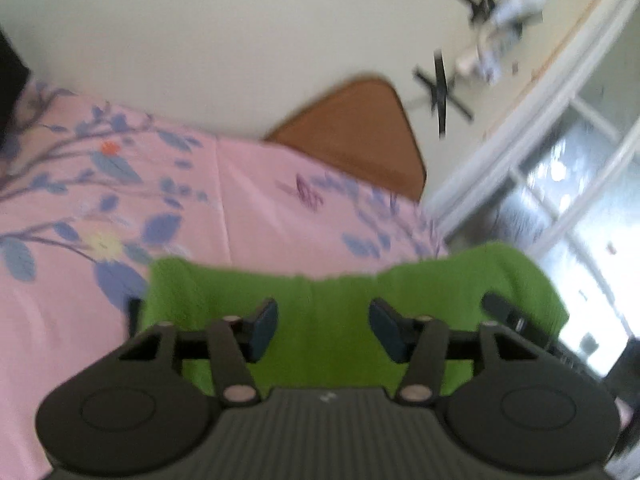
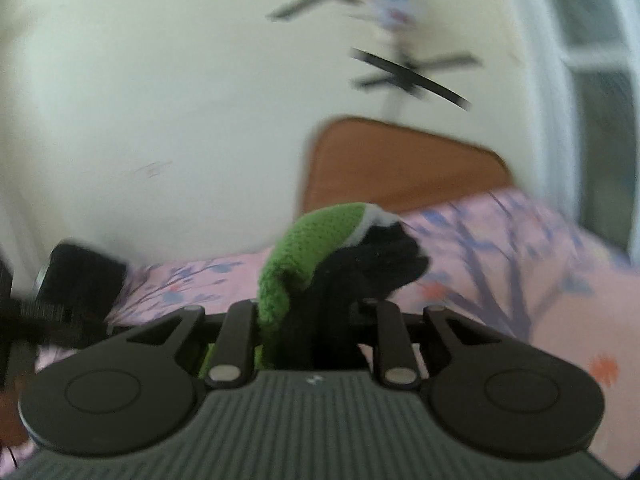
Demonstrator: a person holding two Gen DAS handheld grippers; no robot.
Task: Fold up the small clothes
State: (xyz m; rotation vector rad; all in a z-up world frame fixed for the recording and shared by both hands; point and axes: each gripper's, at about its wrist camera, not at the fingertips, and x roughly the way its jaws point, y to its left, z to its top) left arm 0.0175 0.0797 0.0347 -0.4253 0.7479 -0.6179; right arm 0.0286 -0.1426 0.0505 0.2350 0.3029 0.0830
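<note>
Left wrist view shows the left gripper (image 1: 324, 326) with its blue pads spread apart, hovering over a green knitted cloth (image 1: 336, 300) that fills the lower middle of the frame and lies across the pink flowered bedsheet (image 1: 248, 184). A dark part, probably the other tool, pokes in at the cloth's right edge. Right wrist view shows the right gripper (image 2: 316, 320) pinching a bunched green, black and white bit of the garment, raised at the frame's centre before the brown headboard (image 2: 400, 168). Both views are blurred. Judging by this, the fold is only under way: one side lifted, nothing yet laid flat or stacked.
</note>
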